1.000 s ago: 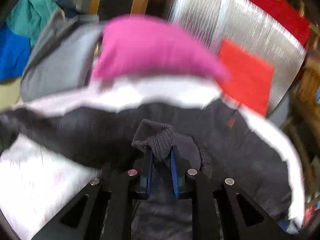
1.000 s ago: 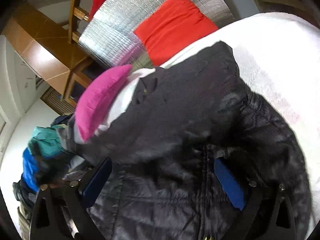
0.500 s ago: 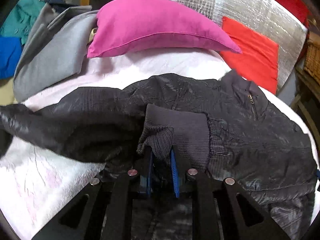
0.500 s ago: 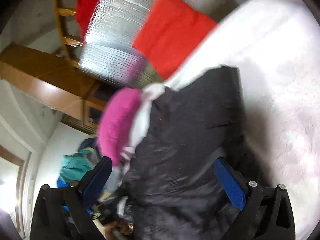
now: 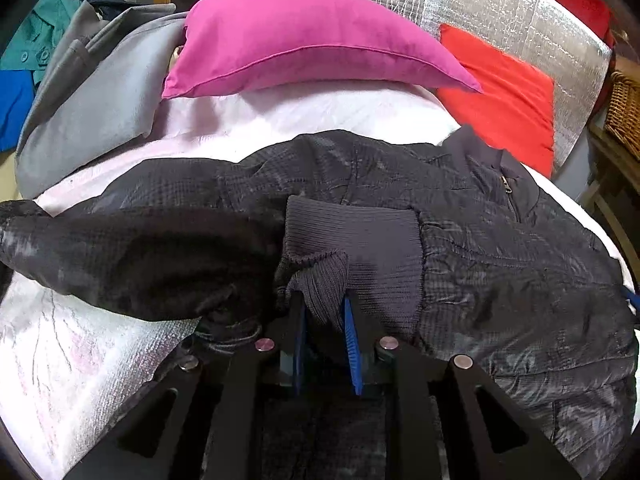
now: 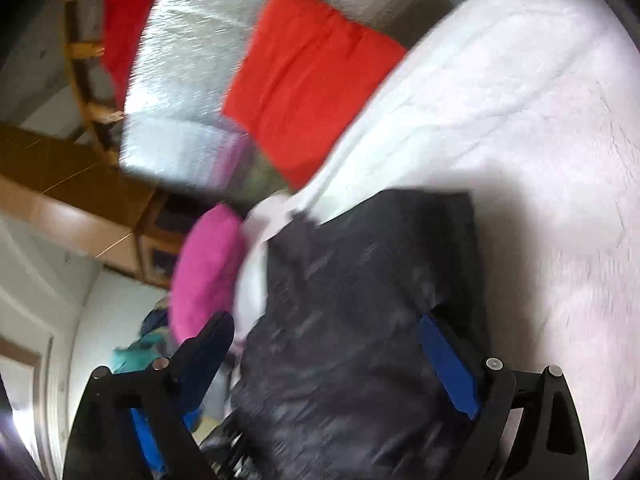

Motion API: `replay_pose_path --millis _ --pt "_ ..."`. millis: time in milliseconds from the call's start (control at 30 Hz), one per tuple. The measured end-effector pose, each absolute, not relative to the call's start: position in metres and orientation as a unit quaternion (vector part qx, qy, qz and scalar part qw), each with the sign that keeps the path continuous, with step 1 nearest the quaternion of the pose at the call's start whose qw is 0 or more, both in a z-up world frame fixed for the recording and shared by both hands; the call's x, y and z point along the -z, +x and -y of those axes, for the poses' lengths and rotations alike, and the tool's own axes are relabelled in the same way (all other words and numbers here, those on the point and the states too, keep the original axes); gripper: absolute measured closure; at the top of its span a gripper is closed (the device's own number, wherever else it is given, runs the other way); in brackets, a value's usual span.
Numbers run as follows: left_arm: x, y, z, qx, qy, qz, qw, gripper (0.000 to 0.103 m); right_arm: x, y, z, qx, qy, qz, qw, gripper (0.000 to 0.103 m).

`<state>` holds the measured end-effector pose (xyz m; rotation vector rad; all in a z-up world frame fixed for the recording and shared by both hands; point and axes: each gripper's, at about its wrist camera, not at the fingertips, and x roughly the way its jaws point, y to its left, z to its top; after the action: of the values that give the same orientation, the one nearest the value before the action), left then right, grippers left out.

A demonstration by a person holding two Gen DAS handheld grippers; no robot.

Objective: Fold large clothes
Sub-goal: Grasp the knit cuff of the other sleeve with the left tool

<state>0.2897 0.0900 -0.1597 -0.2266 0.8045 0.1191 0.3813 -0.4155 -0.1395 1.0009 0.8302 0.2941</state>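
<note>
- Left gripper: blue pads clamped on the ribbed knit cuff of the black jacket. Jaws have just eased slightly wider, the cuff still pinched between them.
- Right gripper: jaws spread wide, nothing gripped; they have just begun narrowing. Dark jacket fabric lies beyond them, not pressed by either pad.
- Change, left view: a second ago the picture was smeared; now sharp, with the sleeve laid across the jacket body and the cuff at centre.
- Change, right view: a second ago the jacket filled the lower half; now it sits at 6 o'clock, with more bare bedding at 3 o'clock. The view has tilted.
- Black jacket: quilted, faintly glossy shell, creased; cuff matte and finely ribbed; zip pull near the collar at 2 o'clock in the left view. It lies spread on the white bedspread.
- White bedspread: textured weave, faint pink marks.
- Pink pillow: smooth cloth, piped seam, tapered, at 12 o'clock.
- Grey garment: soft, heaped, at 10 o'clock.
- Red cushion: flat, rectangular, at 2 o'clock, against a silver foil panel with a crinkled grid.
- Wicker basket: woven, at 3 o'clock.
</note>
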Motion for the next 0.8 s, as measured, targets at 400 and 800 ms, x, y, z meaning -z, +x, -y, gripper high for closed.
replay_pose_path --millis 400,800 --pt "0.162 0.289 -0.089 -0.055 -0.112 -0.387 0.914 0.081 0.131 0.398 0.418 -0.126 0.451 -0.355 0.809 0.006" --pt "0.151 0.287 -0.085 -0.046 -0.117 -0.414 0.902 0.05 0.088 0.335 0.359 -0.179 0.347 -0.384 0.837 0.006"
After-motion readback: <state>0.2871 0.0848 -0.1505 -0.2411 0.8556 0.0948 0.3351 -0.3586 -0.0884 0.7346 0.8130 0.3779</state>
